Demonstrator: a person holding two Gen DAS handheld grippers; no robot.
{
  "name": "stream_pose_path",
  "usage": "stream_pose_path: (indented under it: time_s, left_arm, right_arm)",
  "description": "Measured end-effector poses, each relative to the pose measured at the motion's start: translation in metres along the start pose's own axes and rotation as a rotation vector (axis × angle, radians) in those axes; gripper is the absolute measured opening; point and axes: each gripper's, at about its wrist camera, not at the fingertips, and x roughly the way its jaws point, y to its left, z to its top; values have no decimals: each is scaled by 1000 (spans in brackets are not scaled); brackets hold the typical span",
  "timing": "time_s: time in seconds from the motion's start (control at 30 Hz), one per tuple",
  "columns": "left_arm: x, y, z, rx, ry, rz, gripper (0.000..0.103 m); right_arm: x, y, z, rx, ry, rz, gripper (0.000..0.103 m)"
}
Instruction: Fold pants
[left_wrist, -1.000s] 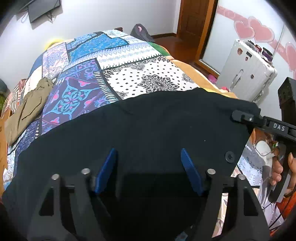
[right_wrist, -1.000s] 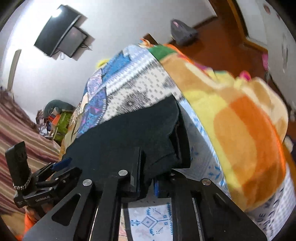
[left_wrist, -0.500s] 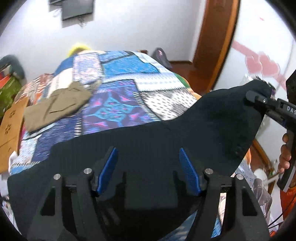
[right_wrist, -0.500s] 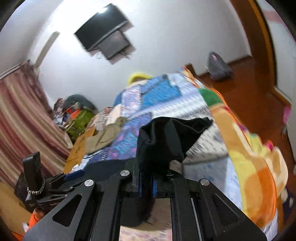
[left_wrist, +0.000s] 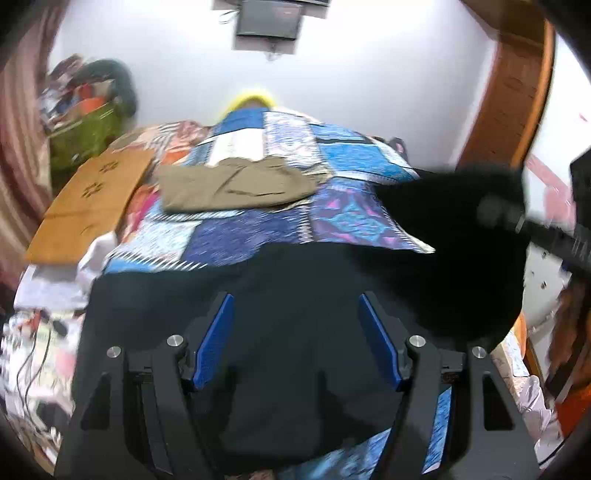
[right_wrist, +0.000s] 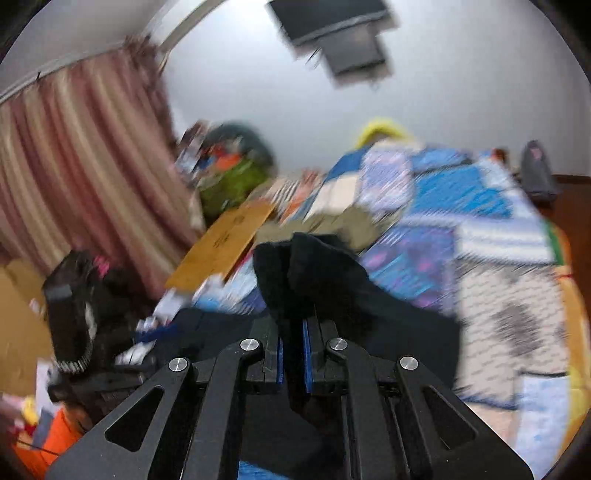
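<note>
Black pants (left_wrist: 295, 369) lie spread over the near end of the patchwork bed (left_wrist: 240, 236). My left gripper (left_wrist: 295, 299) hovers just above them, jaws wide, both blue pads bare. At the right of the left wrist view my right gripper (left_wrist: 495, 214) shows blurred, holding one corner of the pants up off the bed. In the right wrist view the right gripper (right_wrist: 293, 325) is shut on a bunched fold of the black pants (right_wrist: 314, 266), which stands up past its fingertips. Both views are motion-blurred.
Folded khaki pants (left_wrist: 236, 184) rest further up the bed. A flat cardboard sheet (left_wrist: 92, 199) lies at the bed's left edge, with a green basket (left_wrist: 88, 136) and clutter behind. A striped curtain (right_wrist: 74, 166) hangs left; a wooden door frame (left_wrist: 509, 92) stands right.
The right gripper has lifted its corner of the black pants off the bed and carried it up and across. Both views have swung toward the head of the bed. The left gripper's jaws stay wide.
</note>
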Motion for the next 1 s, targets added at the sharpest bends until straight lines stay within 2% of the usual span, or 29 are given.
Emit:
stream_pose_path:
  time_s: [0.1,0.2,0.3,0.37,0.47,0.6,0.7,0.8,0.87,0.93,1.0]
  left_arm:
    - [-4,18,-9,-44,9,20,69]
    - [-5,29,-17,-75,23,35,69]
    - [-4,32,-21,-79,30,39,69]
    - [-2,30,-18,-74,28,36,69]
    - [1,19,-8,-53,20,19,69]
    - [14,-2,10,-3,21,-26,69]
    - [31,-17,21,12,52,-58,69]
    - [60,-40,34,42,101,-100,68]
    - [77,-56,39,73,131,-116,58]
    - [95,-70,41,101,170,-137,35]
    - [113,-82,41,120,216,-171,28]
  right_arm:
    - [43,22,-31,-45,139,38,7]
    - [75,35,-64,-75,268,40,12]
    - [82,40,-80,-90,331,15,23]
    - [77,41,-77,-89,337,38,35]
    - [63,40,-68,-105,321,41,44]
    - [37,27,-45,-117,240,17,47]
    - [20,7,-27,-126,176,-47,47]
    - [18,-19,-16,-142,157,-139,47]
    - [24,-36,-14,-148,155,-181,47]
    - [35,-52,-15,-145,170,-187,45]
    - [39,-61,-19,-145,178,-184,36]
